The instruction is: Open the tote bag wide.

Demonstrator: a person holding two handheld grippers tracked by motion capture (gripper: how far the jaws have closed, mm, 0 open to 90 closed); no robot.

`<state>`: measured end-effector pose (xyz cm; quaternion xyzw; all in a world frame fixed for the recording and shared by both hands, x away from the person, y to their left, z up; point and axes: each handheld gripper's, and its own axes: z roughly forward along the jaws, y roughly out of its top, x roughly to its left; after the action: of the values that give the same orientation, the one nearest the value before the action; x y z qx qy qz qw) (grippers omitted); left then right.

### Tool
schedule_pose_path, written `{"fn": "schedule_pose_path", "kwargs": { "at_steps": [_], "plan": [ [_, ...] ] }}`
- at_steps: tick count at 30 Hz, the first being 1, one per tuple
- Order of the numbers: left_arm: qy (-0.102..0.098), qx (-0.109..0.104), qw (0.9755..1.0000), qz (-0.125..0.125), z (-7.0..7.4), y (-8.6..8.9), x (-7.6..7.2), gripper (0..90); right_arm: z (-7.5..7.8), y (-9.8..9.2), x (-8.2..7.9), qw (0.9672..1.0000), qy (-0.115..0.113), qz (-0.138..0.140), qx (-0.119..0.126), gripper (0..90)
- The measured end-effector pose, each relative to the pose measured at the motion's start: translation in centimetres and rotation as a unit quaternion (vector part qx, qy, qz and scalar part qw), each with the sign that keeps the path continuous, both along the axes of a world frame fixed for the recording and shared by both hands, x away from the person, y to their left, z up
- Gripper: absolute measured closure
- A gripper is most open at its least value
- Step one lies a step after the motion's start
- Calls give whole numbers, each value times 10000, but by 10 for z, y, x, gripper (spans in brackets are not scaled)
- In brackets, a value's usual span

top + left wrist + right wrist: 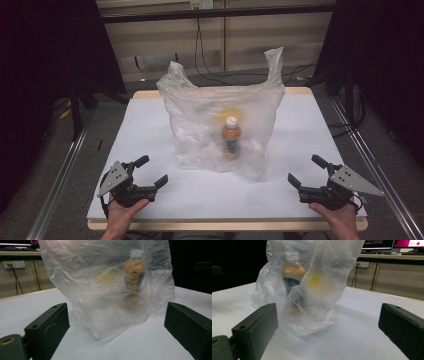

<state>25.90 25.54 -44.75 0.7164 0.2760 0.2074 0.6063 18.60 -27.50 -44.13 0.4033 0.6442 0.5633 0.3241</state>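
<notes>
A clear plastic bag [200,107] stands upright in the middle of the white table [150,125], its two handles sticking up. Inside it an orange bottle [231,135] with a white cap stands, with something yellow [227,112] blurred behind it. My left gripper [152,172] rests near the table's front left, open, with nothing between its jaws, aimed at the bag [82,277]. My right gripper [306,171] sits at the front right, open too, facing the bag [329,265]. Both are well apart from the bag. The bottle [133,272] and the bottle [293,272] show through the plastic.
The table's wooden rim [150,94] borders the white top. Metal rails [60,175] run along both sides on the floor. Cables [200,50] hang at the back wall. A desk with monitors [407,243] stands beyond the table.
</notes>
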Motion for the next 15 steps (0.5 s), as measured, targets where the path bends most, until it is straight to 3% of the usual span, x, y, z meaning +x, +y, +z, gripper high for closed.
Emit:
{"fn": "schedule_pose_path", "kwargs": {
  "at_steps": [3, 4, 6, 11, 14, 15],
  "plan": [
    [81, -67, 9999, 5, -1, 0, 2, 60, -1, 1, 1, 10000, 33, 8, -14, 31],
    [130, 4, 9999, -8, -1, 2, 3, 63, -1, 1, 1, 10000, 26, 81, -38, 48],
    [152, -94, 9998, 23, -1, 1, 3, 66, -3, 1, 3, 9998, 125, 121, -60, 89],
    [162, 56, 9998, 39, -1, 4, 5, 117, -5, 0, 4, 9995, 231, 200, -40, 189],
    [224, 73, 9997, -83, -1, 2, 6, 174, -5, -1, 7, 9993, 275, 231, -97, 220],
    [227, 76, 9997, 18, -1, 0, 5, 177, -5, -1, 8, 9991, 317, 252, -88, 221]
  ]
}}
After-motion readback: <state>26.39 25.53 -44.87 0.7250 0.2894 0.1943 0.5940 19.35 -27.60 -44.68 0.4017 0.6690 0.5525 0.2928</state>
